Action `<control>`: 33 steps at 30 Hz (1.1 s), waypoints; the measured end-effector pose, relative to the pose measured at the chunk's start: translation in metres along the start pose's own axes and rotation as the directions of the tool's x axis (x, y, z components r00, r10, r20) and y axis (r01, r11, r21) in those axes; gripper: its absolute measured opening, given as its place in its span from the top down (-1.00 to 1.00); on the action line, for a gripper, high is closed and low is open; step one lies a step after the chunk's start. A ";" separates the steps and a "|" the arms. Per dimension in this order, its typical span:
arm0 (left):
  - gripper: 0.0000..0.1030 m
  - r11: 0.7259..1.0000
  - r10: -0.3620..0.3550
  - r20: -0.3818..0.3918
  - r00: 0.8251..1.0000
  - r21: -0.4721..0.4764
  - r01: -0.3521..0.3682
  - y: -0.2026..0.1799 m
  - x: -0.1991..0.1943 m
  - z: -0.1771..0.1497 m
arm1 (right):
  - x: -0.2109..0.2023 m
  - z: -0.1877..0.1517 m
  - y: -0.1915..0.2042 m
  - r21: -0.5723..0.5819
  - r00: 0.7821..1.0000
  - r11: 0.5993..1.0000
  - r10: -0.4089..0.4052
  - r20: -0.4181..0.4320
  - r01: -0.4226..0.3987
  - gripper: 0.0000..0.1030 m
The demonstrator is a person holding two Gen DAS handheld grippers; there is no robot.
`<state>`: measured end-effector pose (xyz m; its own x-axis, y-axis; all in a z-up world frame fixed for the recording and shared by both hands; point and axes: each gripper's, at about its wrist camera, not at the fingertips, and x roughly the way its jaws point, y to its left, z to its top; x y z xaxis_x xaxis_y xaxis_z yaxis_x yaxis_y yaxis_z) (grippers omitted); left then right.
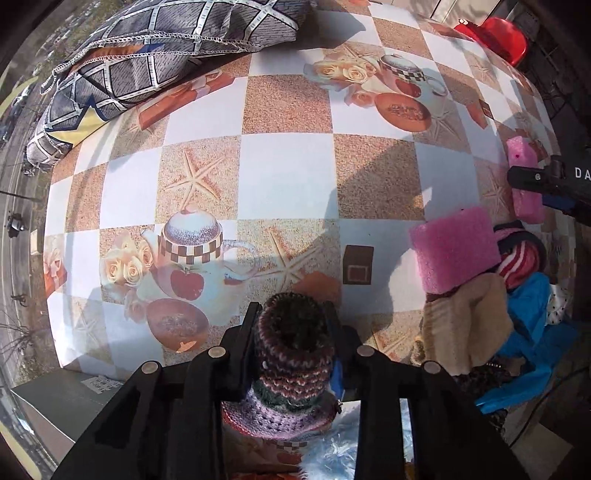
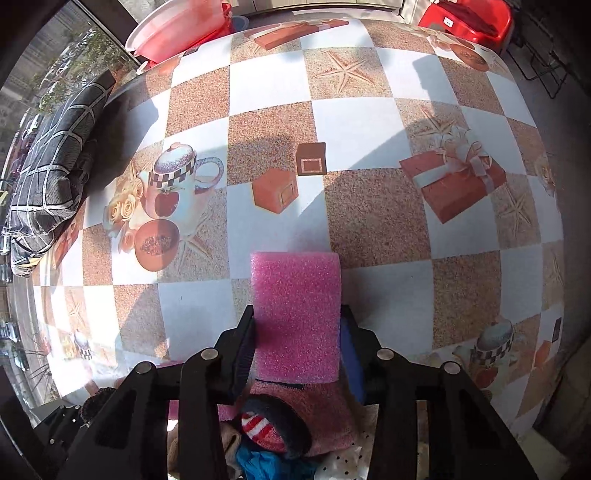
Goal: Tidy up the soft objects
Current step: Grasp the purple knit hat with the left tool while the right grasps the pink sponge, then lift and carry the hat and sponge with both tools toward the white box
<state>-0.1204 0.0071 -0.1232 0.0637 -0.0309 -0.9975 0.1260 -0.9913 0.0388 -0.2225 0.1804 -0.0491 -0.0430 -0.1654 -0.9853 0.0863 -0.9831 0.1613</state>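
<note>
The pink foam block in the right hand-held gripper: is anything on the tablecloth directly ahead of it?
Nothing visible. The pink foam block sits between the right hand-held gripper fingers, and the checkered tablecloth ahead carries only printed pictures. The grey patterned cushion lies at its far left edge.

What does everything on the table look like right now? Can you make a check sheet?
Surface: checkered tablecloth printed with starfish and teapots, sunlit.
Job's things: striped knitted wool hat; pink foam block; grey grid-patterned pillow at the far edge.
Clutter: pile of beige, blue and red-striped fabrics.
Grippers: left gripper shut on the hat; right gripper shut on the foam block.
Cables: nothing seen.
Surroundings: red plastic stool, pink plastic basin, window at left.
</note>
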 end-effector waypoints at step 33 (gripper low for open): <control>0.33 0.868 -0.148 0.301 0.942 0.495 -0.022 -0.197 -0.226 -0.165 | -0.175 -0.211 -0.172 0.174 0.984 0.980 0.062 0.165 -0.091 0.15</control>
<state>0.0036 0.2304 0.1046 -0.2571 0.0790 -0.9632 -0.3824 -0.9236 0.0264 -0.0198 0.3953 0.0841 -0.2015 -0.2362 -0.9506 -0.0851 -0.9626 0.2572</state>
